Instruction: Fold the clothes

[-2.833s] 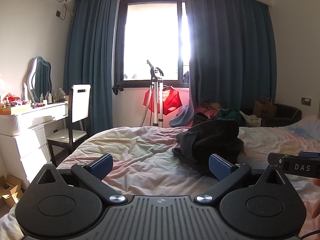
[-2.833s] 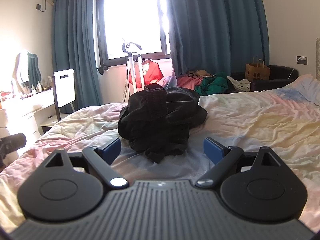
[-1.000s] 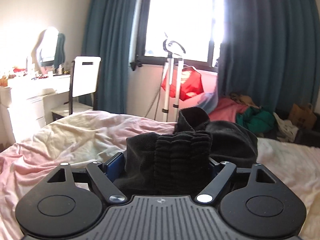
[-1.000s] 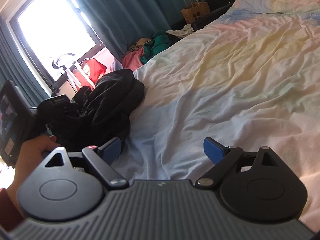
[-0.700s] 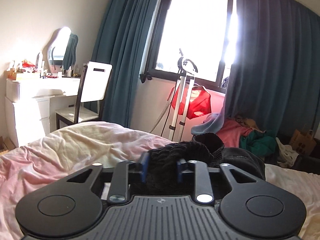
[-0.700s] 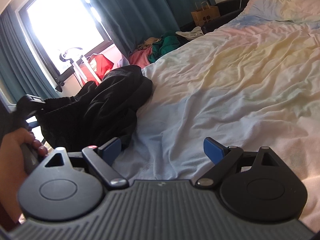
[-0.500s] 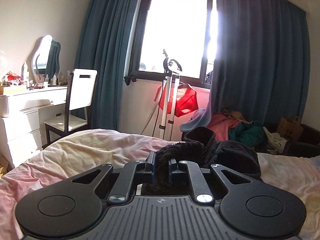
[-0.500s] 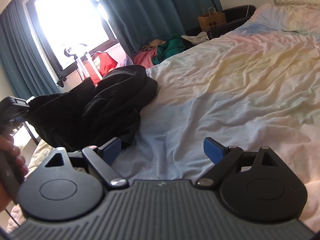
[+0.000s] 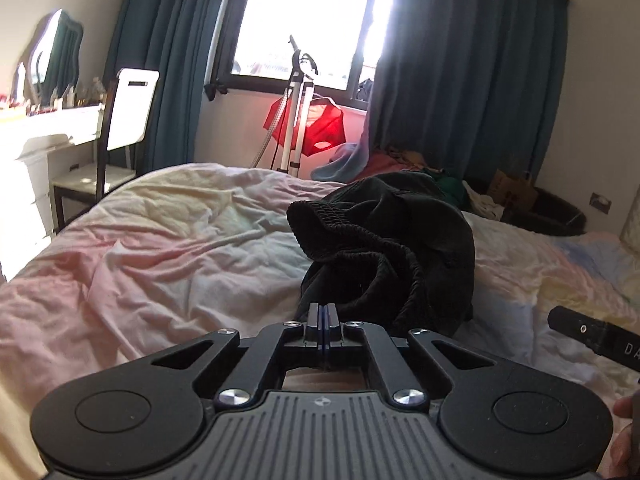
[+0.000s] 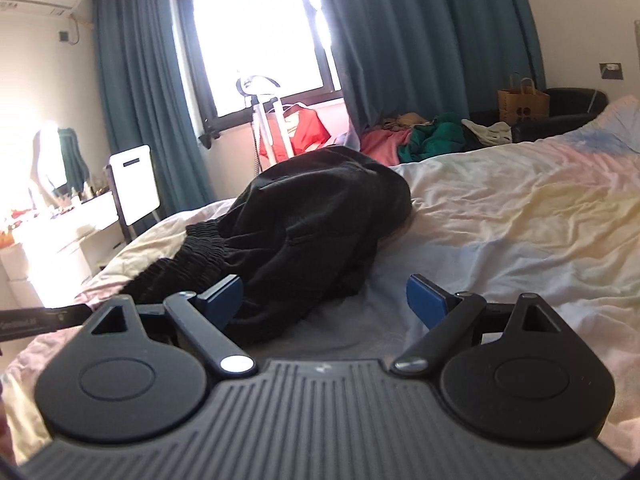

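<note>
A crumpled black garment with a ribbed elastic waistband lies on the bed. In the left wrist view my left gripper is shut, its blue pads pressed flat together. A taut fold of the black fabric runs right into its tips. The right wrist view shows the garment stretched toward the left gripper at the lower left. My right gripper is open wide over the sheet, with its left pad against the garment's near edge. The right gripper's body also shows low on the right in the left wrist view.
A white chair and a white dressing table stand left of the bed. A steamer stand with a red garment is under the window. A pile of clothes, a paper bag and a black armchair sit beyond the bed.
The left jaws closed on the bunched waistband and drew back, so the garment now stretches out from its heap. The right gripper rolled upright and swung to face the garment, still open.
</note>
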The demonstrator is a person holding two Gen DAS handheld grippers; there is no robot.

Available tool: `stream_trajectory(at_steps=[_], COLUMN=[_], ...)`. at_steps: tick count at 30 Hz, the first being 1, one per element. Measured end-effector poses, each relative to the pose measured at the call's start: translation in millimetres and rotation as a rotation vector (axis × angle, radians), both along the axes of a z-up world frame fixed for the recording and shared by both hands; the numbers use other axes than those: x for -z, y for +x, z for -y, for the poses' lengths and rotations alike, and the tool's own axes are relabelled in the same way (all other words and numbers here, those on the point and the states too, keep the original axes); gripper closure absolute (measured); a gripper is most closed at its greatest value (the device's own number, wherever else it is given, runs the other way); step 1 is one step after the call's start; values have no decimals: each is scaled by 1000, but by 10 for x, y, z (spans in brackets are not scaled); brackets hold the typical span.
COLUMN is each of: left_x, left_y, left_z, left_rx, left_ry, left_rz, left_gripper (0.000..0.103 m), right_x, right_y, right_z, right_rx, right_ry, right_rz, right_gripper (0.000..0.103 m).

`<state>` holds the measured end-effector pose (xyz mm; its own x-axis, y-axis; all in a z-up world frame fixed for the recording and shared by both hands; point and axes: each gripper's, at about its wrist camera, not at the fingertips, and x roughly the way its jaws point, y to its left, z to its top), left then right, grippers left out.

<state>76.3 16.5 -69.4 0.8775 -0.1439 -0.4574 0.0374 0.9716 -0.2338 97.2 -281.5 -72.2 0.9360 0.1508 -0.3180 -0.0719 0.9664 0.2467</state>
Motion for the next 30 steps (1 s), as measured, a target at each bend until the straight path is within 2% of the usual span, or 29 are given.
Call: stream_trajectory(at_steps=[2,4,7,10,13,16,19,22,24,27,28,30], left_x=[108,195,287,381,429,478,563,642,693,752,763,778], left_y=[25,81,164,211,244,316,403,474,533,605,619,639], left_z=[-54,-89,-118,-121,-120,-120,-143,-198,-223,-241,-242,-237], left_rx=[-13,-6,23,51,65,81,85,78,71,71,76,84], left_ry=[-35,-55,-92,-113,-120,-132,-154,-188,-205,-216,-220,-226], left_rz=[-24,-51,-85,-105,-102,-98,-117,-137,-149,-154,-152,-149], left_gripper=[102,102,101,98,98,97,96,96,96,97,97,97], right_x=[-55,-123,-265,-461,-672,-746,-666,-439,-286,-91,-31,58], right_y=[-16,13,163,517,966,1516,1963,2350,2531,2731,2780,2839], right_z=[-79,-160,-357,-633,-1060,-1519,-2039,-2464,-2640,-2739,-2748,-2737], right_rx=[-41,-79,-138,-203,-267,-328,-389,-420,-407,-372,-361,-358], right_ry=[-9,-36,-120,-195,-338,-442,-601,-757,-840,-911,-933,-974], right_rz=[-10,-39,-62,-90,-108,-160,-185,-228,-237,-263,-279,-306], right_gripper=[13,26,27,28,28,30,31,33,35,37,46,52])
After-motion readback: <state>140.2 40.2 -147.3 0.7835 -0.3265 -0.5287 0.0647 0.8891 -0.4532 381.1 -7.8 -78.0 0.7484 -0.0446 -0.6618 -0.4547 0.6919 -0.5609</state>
